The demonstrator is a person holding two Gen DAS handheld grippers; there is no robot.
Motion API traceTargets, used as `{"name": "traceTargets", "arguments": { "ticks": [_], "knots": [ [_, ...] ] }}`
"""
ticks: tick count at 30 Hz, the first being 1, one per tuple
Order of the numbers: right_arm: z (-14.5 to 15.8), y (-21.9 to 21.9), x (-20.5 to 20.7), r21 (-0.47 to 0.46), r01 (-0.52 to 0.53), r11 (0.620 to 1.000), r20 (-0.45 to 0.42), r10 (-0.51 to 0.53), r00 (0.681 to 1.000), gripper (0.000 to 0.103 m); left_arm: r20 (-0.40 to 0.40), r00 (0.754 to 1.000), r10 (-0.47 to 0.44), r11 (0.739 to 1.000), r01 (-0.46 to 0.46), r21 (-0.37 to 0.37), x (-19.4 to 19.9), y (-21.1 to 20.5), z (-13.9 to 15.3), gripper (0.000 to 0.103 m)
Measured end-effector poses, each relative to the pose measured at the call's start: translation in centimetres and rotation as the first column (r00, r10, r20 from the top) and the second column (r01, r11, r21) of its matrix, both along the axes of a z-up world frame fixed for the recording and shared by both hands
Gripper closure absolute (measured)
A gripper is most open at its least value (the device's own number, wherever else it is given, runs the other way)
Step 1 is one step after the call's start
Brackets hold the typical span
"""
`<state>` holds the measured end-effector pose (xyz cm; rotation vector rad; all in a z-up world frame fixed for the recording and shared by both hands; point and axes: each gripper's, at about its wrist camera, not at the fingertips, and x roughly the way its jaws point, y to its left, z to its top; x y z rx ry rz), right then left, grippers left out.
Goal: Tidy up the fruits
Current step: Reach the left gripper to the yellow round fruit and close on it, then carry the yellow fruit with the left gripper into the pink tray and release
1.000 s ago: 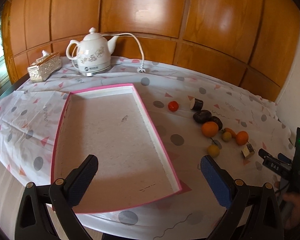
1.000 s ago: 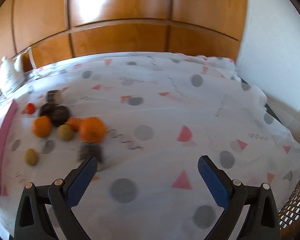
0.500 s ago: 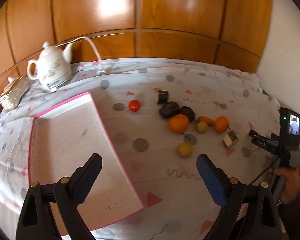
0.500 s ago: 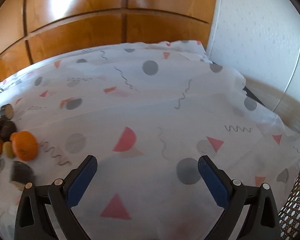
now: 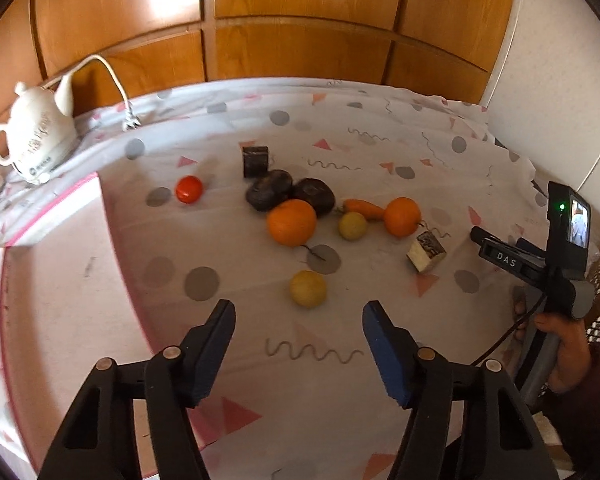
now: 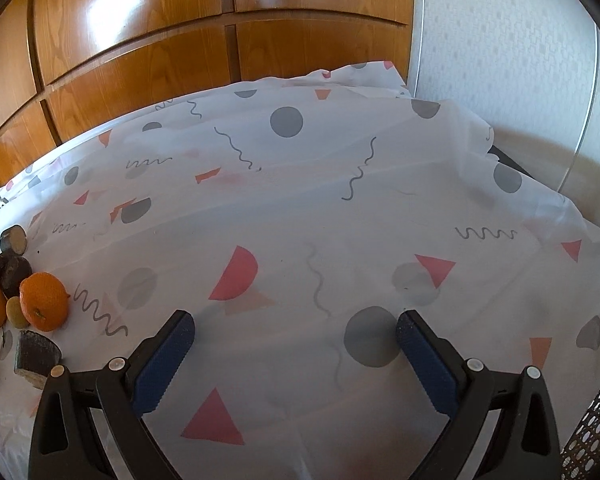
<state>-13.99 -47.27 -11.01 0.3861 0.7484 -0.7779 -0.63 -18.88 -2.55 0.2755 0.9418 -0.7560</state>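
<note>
Yellow fruit point(image 5: 308, 289) lies on the tablecloth point(image 5: 380, 152), just ahead of the left gripper point(image 5: 299, 314), jaws spread and empty. Since 0.5 s ago the fruit sits nearer between the fingers; pink-rimmed tray point(image 5: 60, 272) has slid leftward in view. Right gripper point(image 6: 295, 326) (agape, holding nothing) faces bare cloth; only its view's left edge catches the orange point(image 6: 44, 301). Teapot point(image 5: 34, 136) shows in the left view alone.

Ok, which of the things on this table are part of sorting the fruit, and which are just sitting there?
Part of the job:
two oranges
two yellow-green fruits
red tomato
two dark fruits
pink-edged tray
left gripper, open

Just lying about:
white teapot
its cord
patterned tablecloth
</note>
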Motion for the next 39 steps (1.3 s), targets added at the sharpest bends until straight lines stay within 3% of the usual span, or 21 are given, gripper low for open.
{"name": "traceTargets", "arguments": {
  "ticks": [3, 6, 13, 18, 25, 29, 33, 39],
  "knots": [
    [0.1, -0.1, -0.2, 0.006, -0.002, 1.000, 0.012, 0.002, 1.000, 0.001, -0.032, 0.999, 0.005, 1.000, -0.005, -0.015, 0.5, -0.2, -0.4, 0.036],
    [0.4, -0.4, -1.8, 0.007, 0.074, 0.997, 0.072, -0.074, 0.995, 0.017, -0.046, 0.999, 0.007, 1.000, -0.008, -0.013, 0.9, -0.5, -0.9, 0.036],
    [0.5, -1.6, -3.1, 0.027, 0.210, 0.977, 0.097, -0.212, 0.972, 0.018, -0.052, 0.998, 0.020, 1.000, -0.019, 0.023, 1.7, -1.9, -2.5, 0.037],
    [0.1, -1.4, -1.7, -0.017, 0.216, 0.976, 0.014, -0.216, 0.976, 0.015, -0.083, 0.996, 0.017, 0.998, -0.013, 0.055, 2.5, -3.4, -4.4, 0.056],
    [-0.1, -1.3, -1.9, -0.018, 0.196, 0.981, 0.031, -0.195, 0.980, 0.009, -0.041, 0.999, 0.033, 0.998, -0.031, 0.047, 3.1, -3.8, -5.2, 0.076],
    [-0.1, -1.2, -1.8, -0.025, 0.193, 0.981, 0.030, -0.193, 0.981, 0.009, -0.066, 0.997, 0.044, 0.999, -0.043, 0.017, 3.4, -3.0, -4.6, 0.076],
    [-0.1, -1.3, -1.6, -0.026, 0.190, 0.981, 0.024, -0.189, 0.982, 0.009, -0.049, 0.995, 0.082, 0.995, -0.084, -0.057, 3.5, -0.8, -2.3, 0.076],
    [-0.1, -1.5, -1.1, -0.019, 0.172, 0.985, -0.003, -0.172, 0.985, 0.002, -0.044, 0.973, 0.228, 0.961, -0.232, -0.153, 5.3, 4.5, 0.8, 0.076]
  ]
}}
